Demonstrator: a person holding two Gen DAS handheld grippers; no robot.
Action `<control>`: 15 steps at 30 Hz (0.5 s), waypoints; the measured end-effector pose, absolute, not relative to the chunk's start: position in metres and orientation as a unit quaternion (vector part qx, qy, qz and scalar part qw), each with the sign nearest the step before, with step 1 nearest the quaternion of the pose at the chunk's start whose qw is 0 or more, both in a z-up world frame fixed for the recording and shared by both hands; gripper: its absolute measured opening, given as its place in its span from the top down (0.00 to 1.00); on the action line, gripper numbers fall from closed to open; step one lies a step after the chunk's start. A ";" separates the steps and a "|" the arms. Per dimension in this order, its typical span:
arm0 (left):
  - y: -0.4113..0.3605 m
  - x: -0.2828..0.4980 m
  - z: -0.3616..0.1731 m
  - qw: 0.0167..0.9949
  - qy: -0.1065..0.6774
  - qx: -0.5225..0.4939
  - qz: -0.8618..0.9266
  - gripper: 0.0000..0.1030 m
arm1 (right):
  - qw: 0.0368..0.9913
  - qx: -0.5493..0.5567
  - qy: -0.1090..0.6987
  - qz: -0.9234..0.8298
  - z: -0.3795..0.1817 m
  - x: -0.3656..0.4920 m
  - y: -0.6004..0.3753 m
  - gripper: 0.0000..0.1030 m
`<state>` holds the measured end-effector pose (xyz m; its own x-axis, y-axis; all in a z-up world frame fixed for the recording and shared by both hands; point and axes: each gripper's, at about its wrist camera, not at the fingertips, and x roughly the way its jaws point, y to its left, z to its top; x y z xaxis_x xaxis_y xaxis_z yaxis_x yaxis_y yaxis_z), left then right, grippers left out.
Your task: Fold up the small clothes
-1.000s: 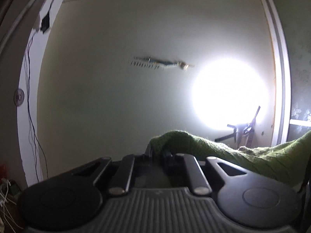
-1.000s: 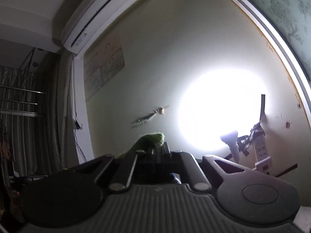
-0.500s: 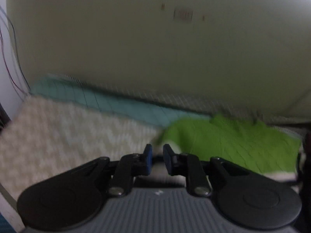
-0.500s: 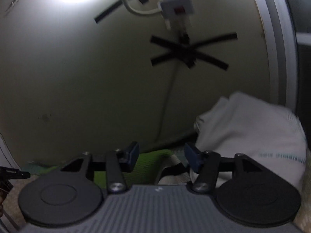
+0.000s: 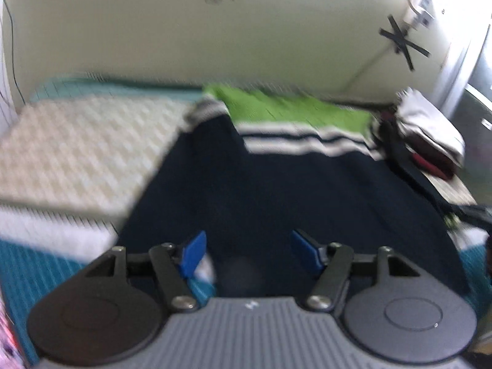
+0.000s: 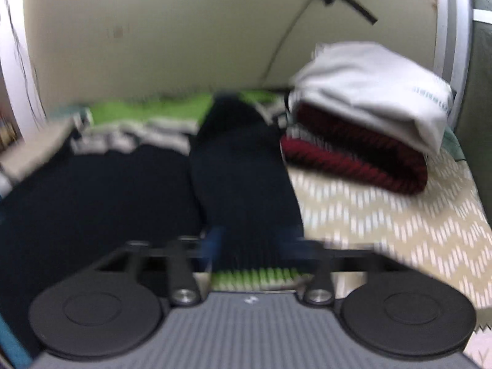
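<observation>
A small sweater with a navy body (image 5: 276, 184), white stripes and a green top (image 5: 286, 107) lies spread flat on the bed. My left gripper (image 5: 249, 253) is open above its near hem, holding nothing. In the right wrist view the sweater's navy sleeve (image 6: 243, 166) runs toward me, its green-edged cuff (image 6: 255, 276) lying between the fingers of my right gripper (image 6: 255, 246), which is open. The sweater body (image 6: 92, 190) lies to its left. Both views are motion-blurred.
A cream patterned blanket (image 5: 77, 153) covers the bed on the left, over a teal sheet (image 5: 30, 270). A folded pile of grey and red-black clothes (image 6: 363, 129) sits at the right by the wall; it also shows in the left wrist view (image 5: 430, 135).
Both grippers were raised, shut on the green sweater's top. They swung down, let go and opened. The sweater now lies flat on the bed.
</observation>
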<state>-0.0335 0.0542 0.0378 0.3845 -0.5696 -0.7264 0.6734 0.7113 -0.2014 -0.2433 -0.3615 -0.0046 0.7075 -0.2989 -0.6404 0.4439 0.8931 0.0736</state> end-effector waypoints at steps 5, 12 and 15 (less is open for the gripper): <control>0.070 -0.065 0.028 0.814 0.434 0.071 -0.379 0.39 | 0.876 0.037 0.294 -0.380 0.002 -0.265 -0.394 1.00; 0.073 -0.084 0.013 0.790 0.467 0.096 -0.385 0.29 | 0.932 0.189 0.243 -0.193 0.034 -0.321 -0.358 0.30; 0.070 -0.087 0.006 0.802 0.461 0.103 -0.366 0.39 | 0.929 0.219 0.275 -0.114 0.015 -0.311 -0.323 0.39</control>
<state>-0.0874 0.0702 0.0064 0.3067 -0.4915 -0.8151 0.6821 0.7107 -0.1719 -0.3112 -0.3231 0.0147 0.8227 -0.0914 -0.5611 0.3325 0.8778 0.3447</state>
